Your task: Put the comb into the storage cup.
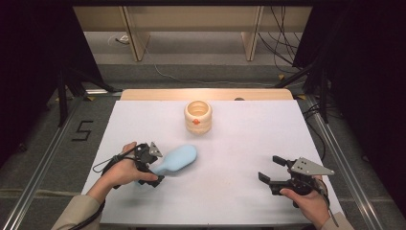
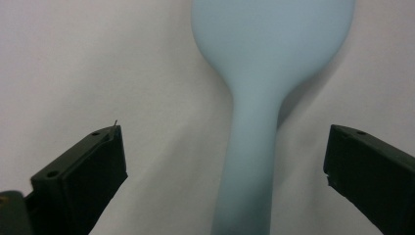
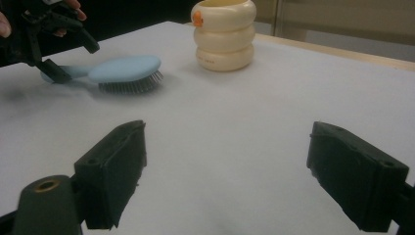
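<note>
Both grippers stand open. Our left gripper (image 2: 222, 161) straddles the blue hairbrush (image 1: 177, 159) handle, fingers (image 2: 83, 166) clear, apparently ready to grasp; our right gripper (image 3: 240, 166) waits empty over the surface (image 1: 239, 143).

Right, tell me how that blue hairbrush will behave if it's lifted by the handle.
The hairbrush looks like rigid plastic, so it should stay stiff. Its head is wider than the slim handle, so it will probably dip head-down. The smooth, rounded handle may slip or twist between the open left tongs. Resting on its bristles, it seems unlikely to roll.
</note>
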The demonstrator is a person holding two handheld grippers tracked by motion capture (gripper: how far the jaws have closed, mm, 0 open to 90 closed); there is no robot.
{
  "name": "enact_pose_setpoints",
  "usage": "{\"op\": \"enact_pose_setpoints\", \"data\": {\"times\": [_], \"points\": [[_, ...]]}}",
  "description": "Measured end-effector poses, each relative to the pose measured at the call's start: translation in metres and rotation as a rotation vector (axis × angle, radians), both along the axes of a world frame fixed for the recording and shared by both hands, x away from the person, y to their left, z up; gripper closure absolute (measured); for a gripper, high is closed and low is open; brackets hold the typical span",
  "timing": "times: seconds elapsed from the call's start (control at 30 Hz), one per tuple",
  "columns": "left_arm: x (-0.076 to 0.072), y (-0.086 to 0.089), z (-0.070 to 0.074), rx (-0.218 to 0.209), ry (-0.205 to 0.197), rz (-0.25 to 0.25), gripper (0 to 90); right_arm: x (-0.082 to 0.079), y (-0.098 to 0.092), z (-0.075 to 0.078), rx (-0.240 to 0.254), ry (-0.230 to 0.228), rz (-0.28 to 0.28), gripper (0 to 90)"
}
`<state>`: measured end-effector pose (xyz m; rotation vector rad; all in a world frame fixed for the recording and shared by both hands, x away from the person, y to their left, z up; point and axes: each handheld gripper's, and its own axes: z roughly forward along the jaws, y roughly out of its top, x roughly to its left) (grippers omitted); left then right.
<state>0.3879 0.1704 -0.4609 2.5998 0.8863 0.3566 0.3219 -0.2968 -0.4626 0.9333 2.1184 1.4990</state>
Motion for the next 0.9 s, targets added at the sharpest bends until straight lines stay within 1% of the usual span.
{"op": "enact_pose_setpoints", "data": {"times": [0.1,0.13,0.2,0.23,0.27,0.3,0.37,0.43,0.53,0.6,0.63,0.7,0.77,0.9], "points": [[0.003,-0.001,0.0,0.014,0.011,-0.002,2.9,0.0,0.0,0.0,0.0,0.0,0.0,15.6],[0.004,-0.002,-0.001,0.012,0.016,0.0,3.0,0.0,0.0,0.0,0.0,0.0,0.0,15.6],[0.006,-0.002,-0.001,0.023,0.034,-0.007,4.0,0.0,0.0,0.0,0.0,0.001,0.0,15.6],[0.006,-0.003,-0.002,0.021,0.045,-0.006,4.7,0.0,0.0,0.0,0.0,0.0,0.0,15.6],[0.007,-0.004,-0.002,0.025,0.055,-0.006,5.8,0.0,0.0,0.0,0.001,0.0,0.0,15.6],[0.008,-0.004,-0.002,0.028,0.063,-0.009,8.8,0.0,0.0,0.0,-0.001,0.001,0.0,15.6],[0.011,-0.005,-0.002,0.021,0.084,-0.012,10.1,0.0,0.0,0.0,-0.001,0.001,0.001,15.6],[0.013,-0.006,-0.001,0.027,0.104,-0.026,15.2,0.0,0.0,0.0,-0.002,0.001,0.0,15.6],[0.015,-0.009,0.0,0.039,0.125,-0.044,17.0,0.0,0.0,0.0,-0.003,0.0,0.001,15.6],[0.017,-0.012,0.001,0.036,0.139,-0.049,19.8,0.0,0.0,0.0,-0.002,0.0,0.001,15.6],[0.017,-0.013,0.001,0.036,0.14,-0.048,21.5,0.0,0.0,0.0,-0.003,0.0,0.001,15.6],[0.018,-0.014,0.001,0.042,0.138,-0.05,29.1,0.0,0.0,0.0,-0.003,0.001,0.001,15.6],[0.018,-0.016,0.001,0.04,0.151,-0.039,33.1,0.0,0.0,0.0,-0.003,0.0,0.001,15.6],[0.019,-0.018,0.001,0.046,0.177,-0.046,41.0,0.0,0.0,0.0,-0.004,0.0,0.002,15.6]]}}
